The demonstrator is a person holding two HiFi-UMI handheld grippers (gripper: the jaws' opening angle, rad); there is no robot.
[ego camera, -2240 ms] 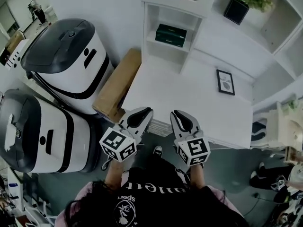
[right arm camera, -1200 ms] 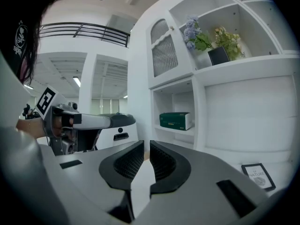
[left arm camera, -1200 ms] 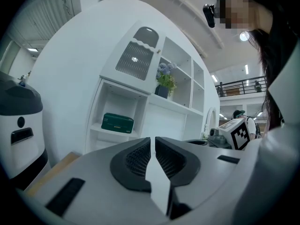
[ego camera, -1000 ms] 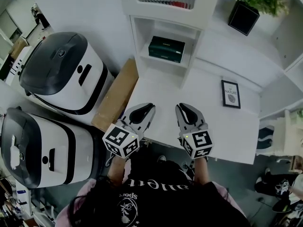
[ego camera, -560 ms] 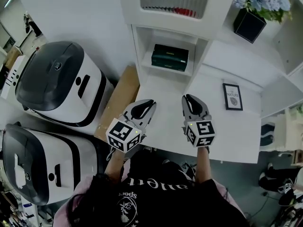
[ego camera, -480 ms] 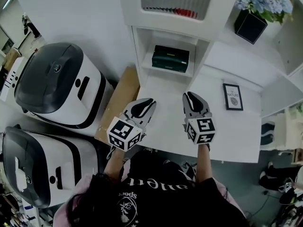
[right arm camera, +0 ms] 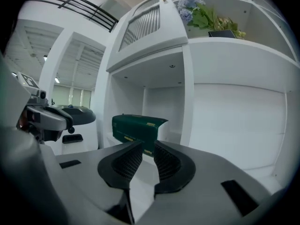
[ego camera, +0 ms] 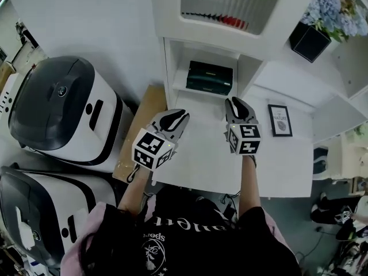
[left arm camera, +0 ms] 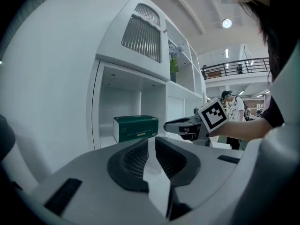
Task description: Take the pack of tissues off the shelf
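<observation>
**A:** Where is the pack of tissues [ego camera: 210,77] sitting?

**B:** It is lying in the open compartment of the shelf [ego camera: 172,68], on the far side of the desk [ego camera: 201,154]. Its long axis is running left to right.

**A:** And the jaws?

**B:** Both pairs are hovering over the desk, gripping nothing. The left gripper [ego camera: 179,115] is holding its jaws together. The right gripper [ego camera: 236,101] is only just beginning to part its own, with a bare sliver of gap.

**A:** Which one is nearer?

**B:** The right, I'd judge. The pack is lying just beyond its tips and slightly to the left. From the left gripper it is sitting farther off and to the right.
</observation>
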